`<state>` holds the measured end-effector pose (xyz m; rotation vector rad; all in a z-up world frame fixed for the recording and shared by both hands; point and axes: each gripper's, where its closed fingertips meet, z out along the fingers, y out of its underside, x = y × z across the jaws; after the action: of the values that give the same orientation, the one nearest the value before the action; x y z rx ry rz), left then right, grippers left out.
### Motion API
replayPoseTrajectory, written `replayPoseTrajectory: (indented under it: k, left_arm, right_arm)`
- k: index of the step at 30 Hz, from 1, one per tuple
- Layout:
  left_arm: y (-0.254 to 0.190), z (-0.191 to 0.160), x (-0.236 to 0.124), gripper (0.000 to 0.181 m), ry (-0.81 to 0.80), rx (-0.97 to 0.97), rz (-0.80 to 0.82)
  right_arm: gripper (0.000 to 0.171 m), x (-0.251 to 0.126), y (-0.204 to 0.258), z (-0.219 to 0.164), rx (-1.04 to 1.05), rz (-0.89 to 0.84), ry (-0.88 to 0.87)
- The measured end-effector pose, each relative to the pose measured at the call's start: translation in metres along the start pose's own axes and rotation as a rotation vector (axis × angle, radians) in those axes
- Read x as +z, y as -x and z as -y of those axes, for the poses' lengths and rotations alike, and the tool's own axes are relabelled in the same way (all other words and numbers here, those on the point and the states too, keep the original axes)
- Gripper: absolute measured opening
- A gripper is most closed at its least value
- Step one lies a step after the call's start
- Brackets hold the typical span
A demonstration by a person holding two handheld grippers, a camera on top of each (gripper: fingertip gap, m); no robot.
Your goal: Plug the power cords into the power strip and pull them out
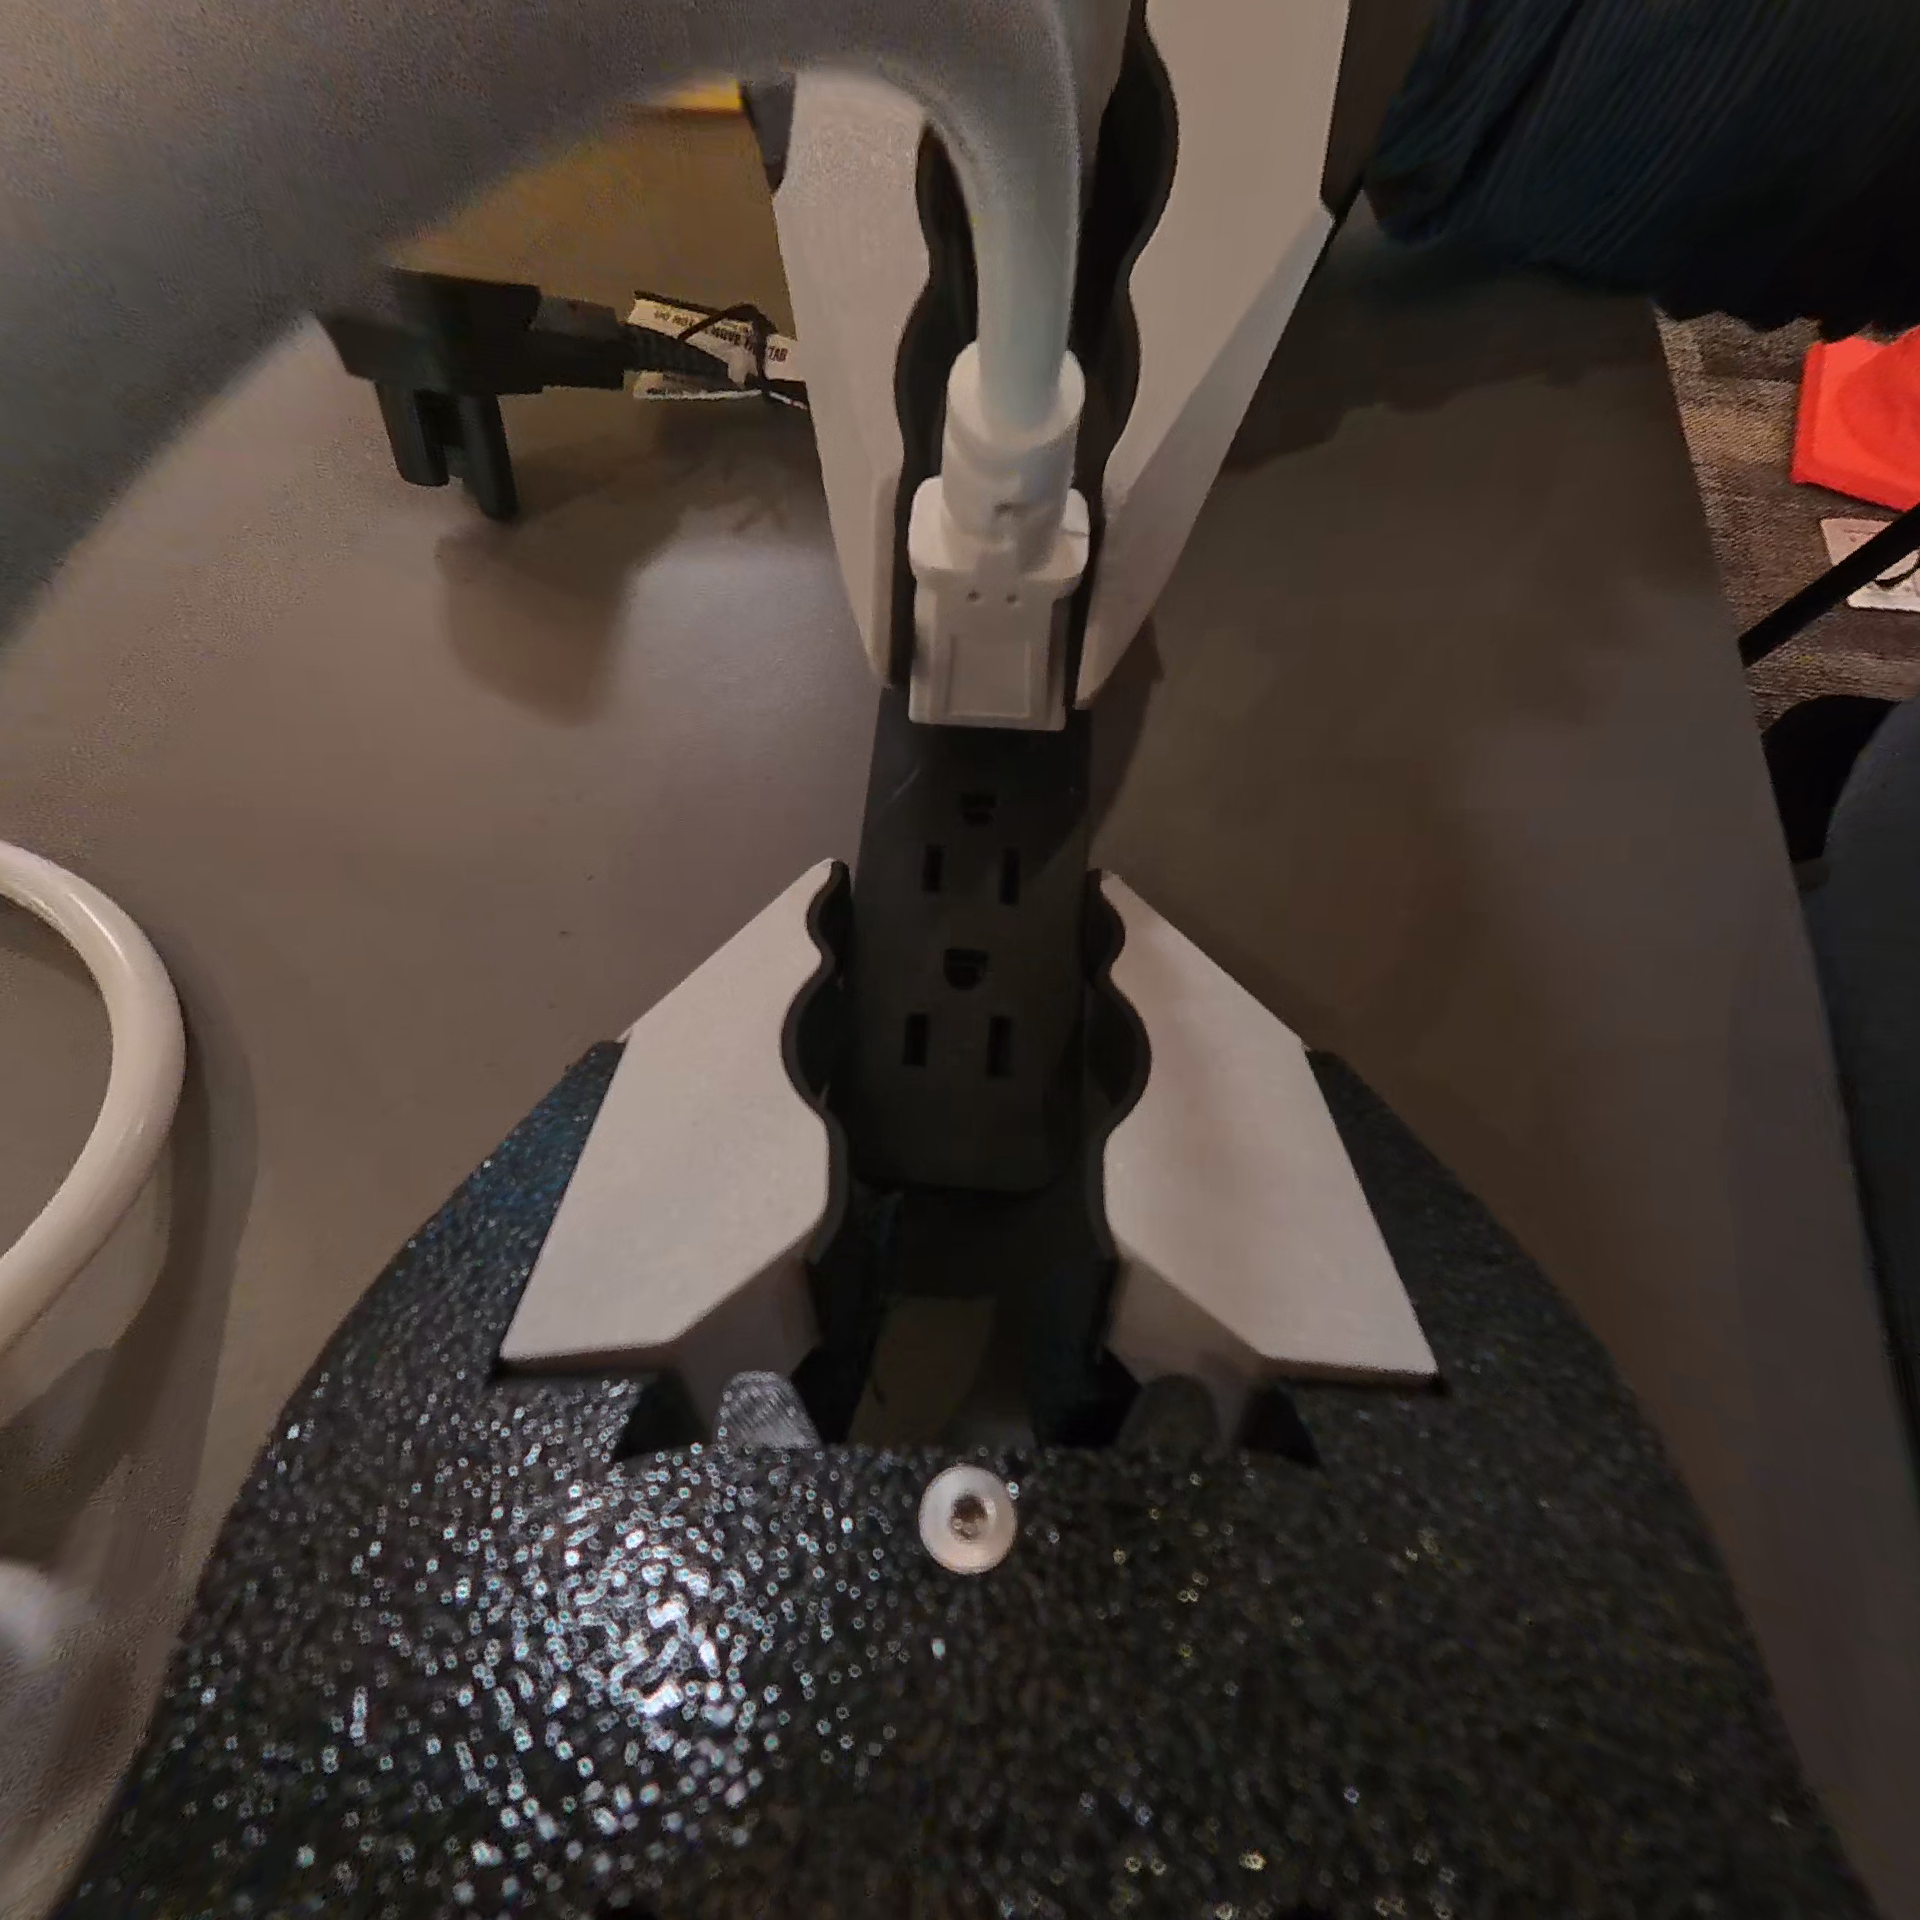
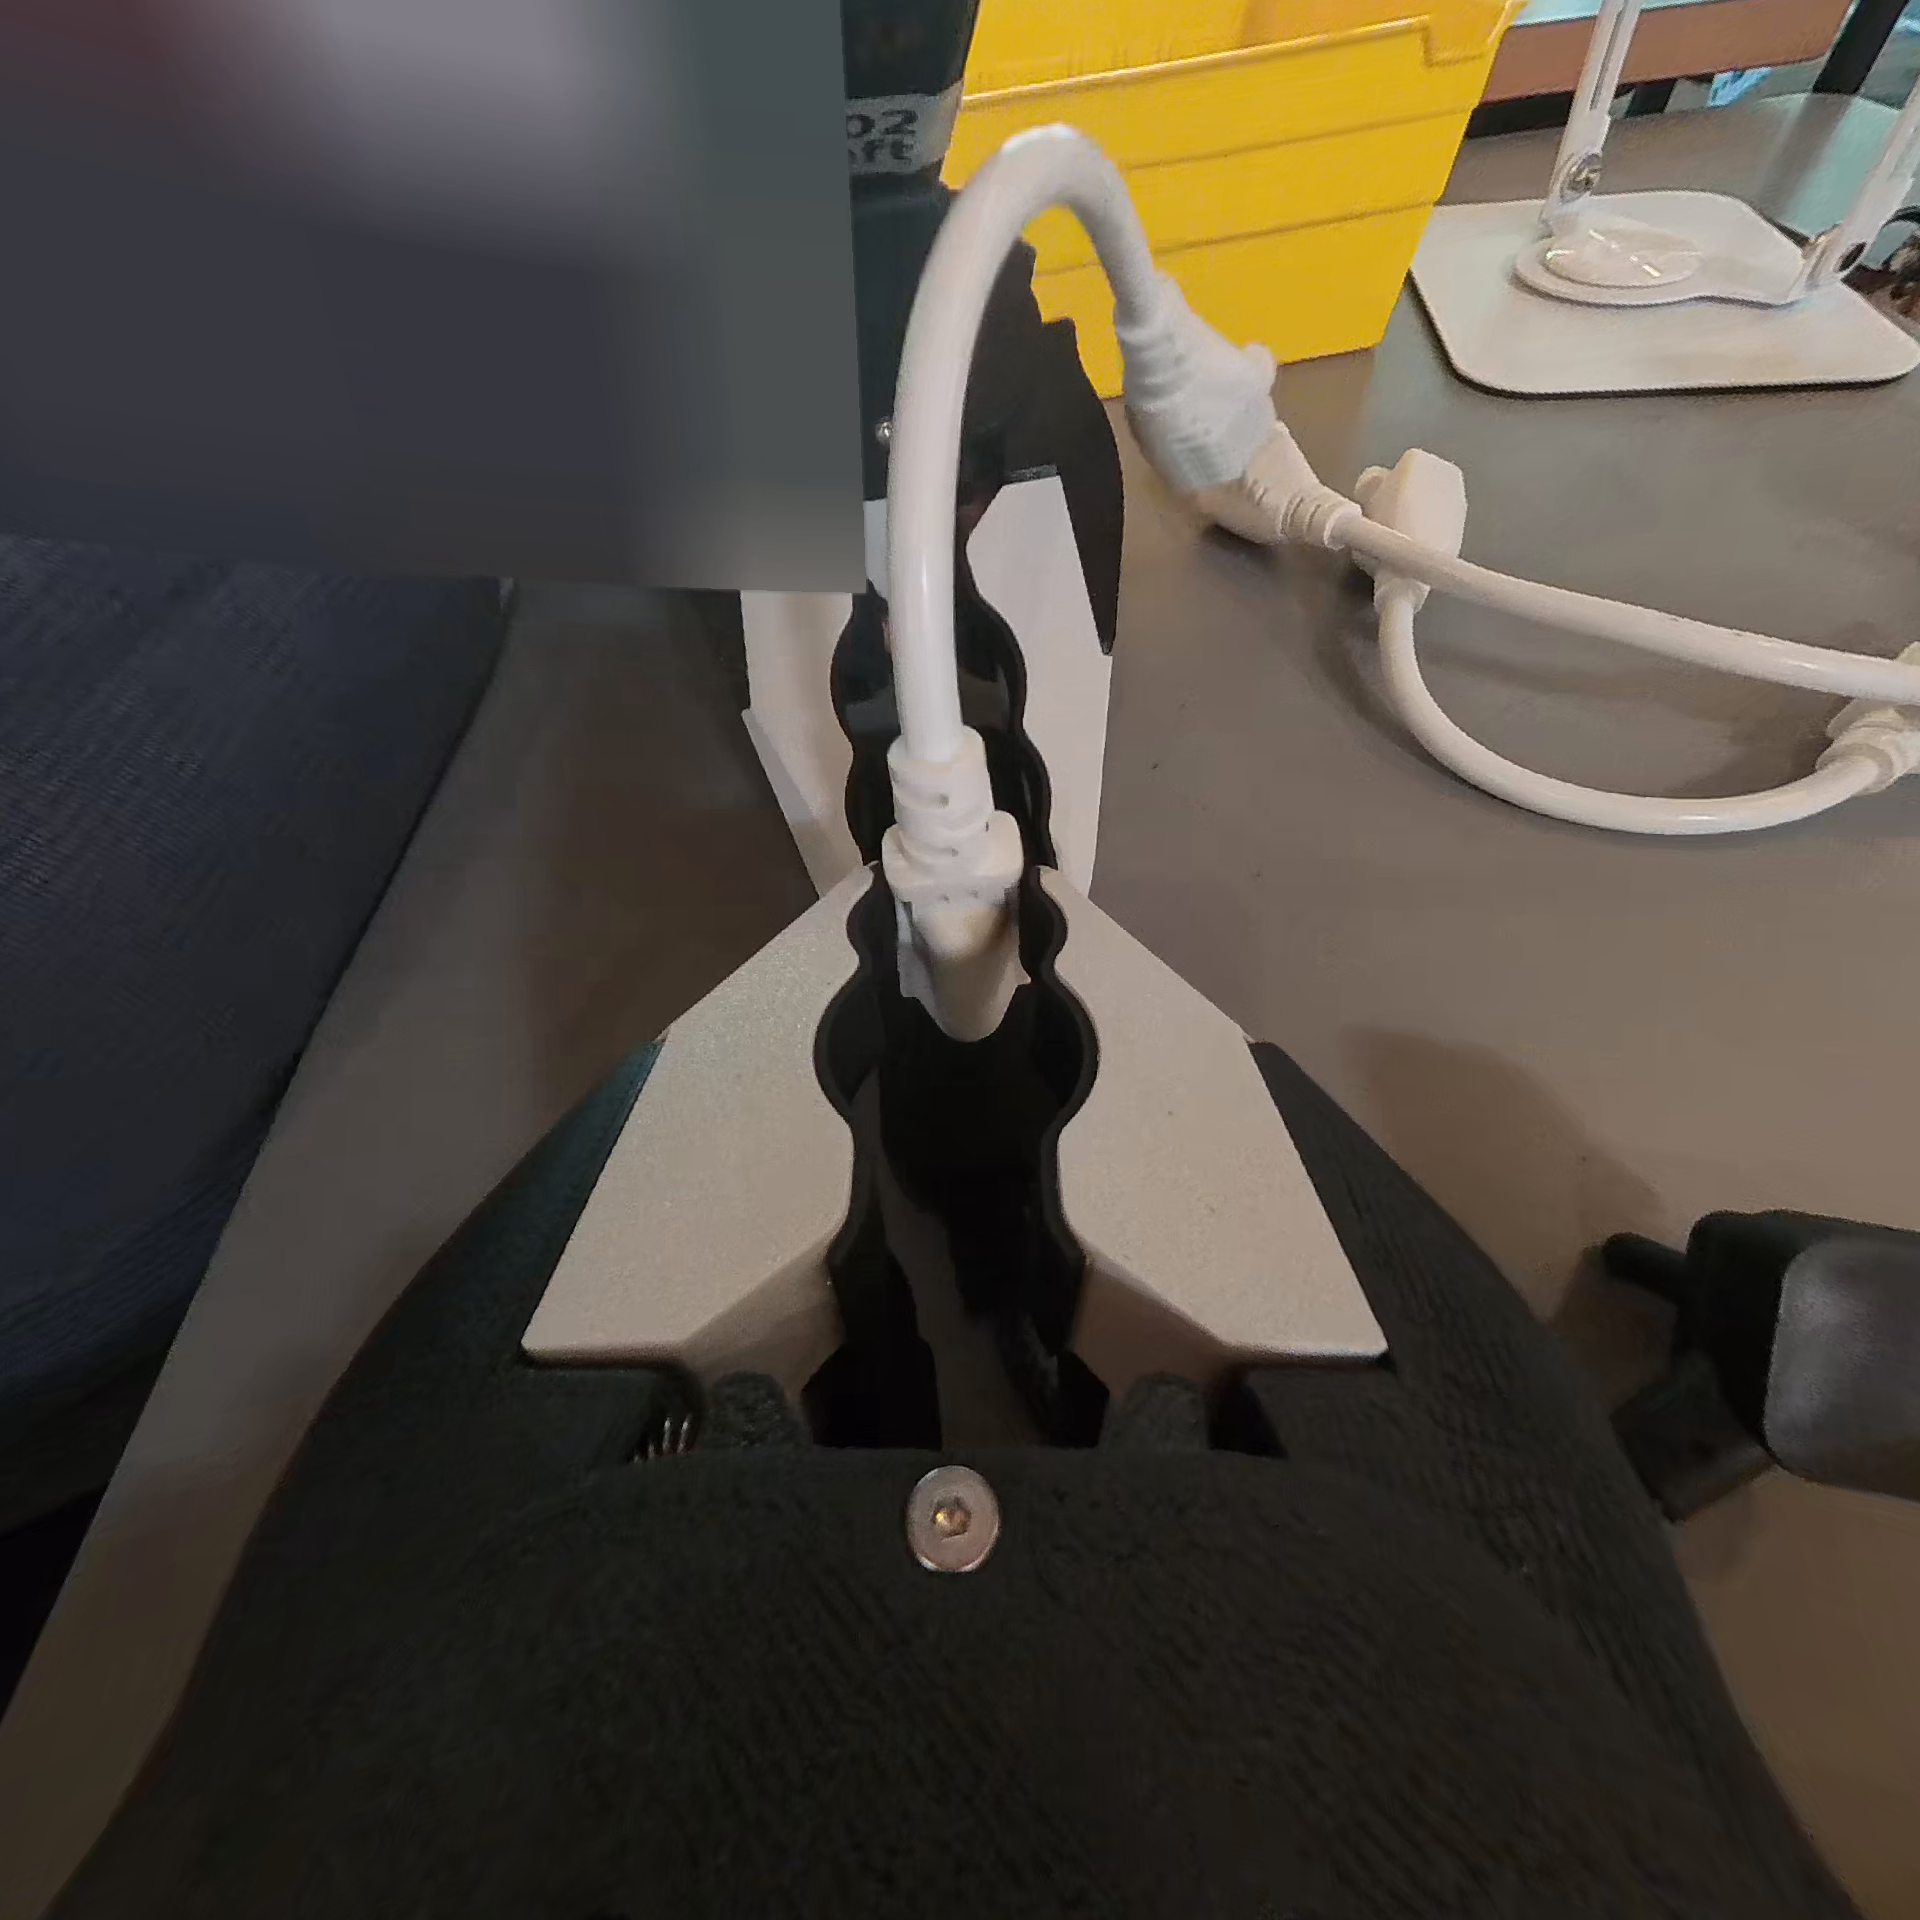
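Observation:
A black power strip (image 1: 971, 997) lies on the grey table (image 1: 520, 883). My left gripper (image 1: 971, 883) is shut on its near end, one finger on each long side. My right gripper (image 1: 992, 675) reaches in from the far side, shut on a white plug (image 1: 987, 613) that stands upright on the strip's farther outlet; no prongs show. The plug's white cord (image 1: 1023, 260) arcs up and away. In the right wrist view, my right gripper (image 2: 956, 883) clamps the same plug (image 2: 951, 956) over the strip (image 2: 956, 1122). The left gripper's fingers (image 2: 1060, 675) show beyond it.
A black plug with its cord (image 1: 447, 416) lies at the far left and a white cord loop (image 1: 114, 1039) at the left. More white cords and plugs (image 2: 1299, 488), a yellow bin (image 2: 1226, 187), a white stand base (image 2: 1662, 291) and a black plug (image 2: 1766, 1351) are around. The table's edge (image 1: 1704, 520) runs close on the right. There is about 4 centimeters between the tips of the two grippers.

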<state>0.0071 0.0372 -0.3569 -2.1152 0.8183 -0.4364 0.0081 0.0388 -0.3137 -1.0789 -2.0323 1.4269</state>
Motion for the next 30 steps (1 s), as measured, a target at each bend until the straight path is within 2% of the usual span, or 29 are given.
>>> replayPoseTrajectory:
  k: [16, 30]
  left_arm:
    - [0.005, 0.0, 0.0, 0.044, -0.001, -0.046, 0.07]
    - [0.007, 0.0, 0.001, 0.044, 0.0, -0.037, 0.067]
  right_arm:
    - [0.025, 0.003, -0.01, 0.001, -0.034, -0.203, 0.009]
    - [0.025, -0.001, -0.012, -0.003, 0.0, -0.115, 0.013]
